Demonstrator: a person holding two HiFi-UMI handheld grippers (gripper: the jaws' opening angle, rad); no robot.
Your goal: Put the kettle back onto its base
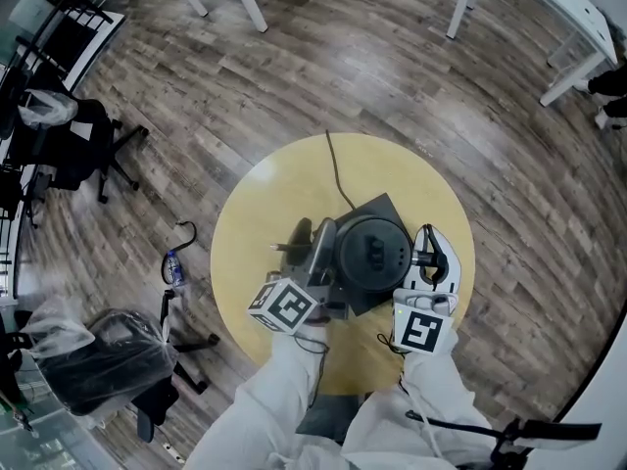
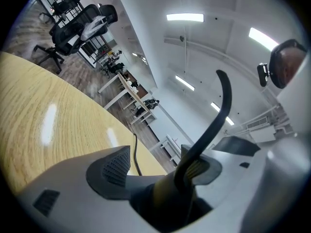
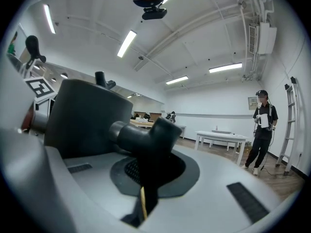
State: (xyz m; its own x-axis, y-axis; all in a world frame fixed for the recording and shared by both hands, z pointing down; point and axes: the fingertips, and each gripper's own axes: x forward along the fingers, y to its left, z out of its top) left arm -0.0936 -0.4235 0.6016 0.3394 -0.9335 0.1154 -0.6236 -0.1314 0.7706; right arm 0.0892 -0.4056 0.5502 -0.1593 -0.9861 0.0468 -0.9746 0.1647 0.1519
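A black gooseneck kettle [image 1: 372, 253] sits over its dark square base [image 1: 384, 209] on the round yellow table [image 1: 260, 223]. From above I cannot tell whether kettle and base touch. My right gripper [image 1: 429, 253] is at the kettle's right side, shut on its black handle [image 3: 146, 135]. The kettle's body [image 3: 82, 115] fills the left of the right gripper view. My left gripper [image 1: 315, 246] lies along the kettle's left side. Its jaws stand wide with the thin curved spout [image 2: 218, 110] rising from between them. The left pad [image 2: 114, 166] is bare.
The base's black cord [image 1: 336, 174] runs across the table to its far edge. Office chairs [image 1: 73, 140] and a water bottle [image 1: 173, 267] are on the wooden floor at the left. White table legs [image 1: 465, 3] stand beyond. A person [image 3: 262, 130] stands far off.
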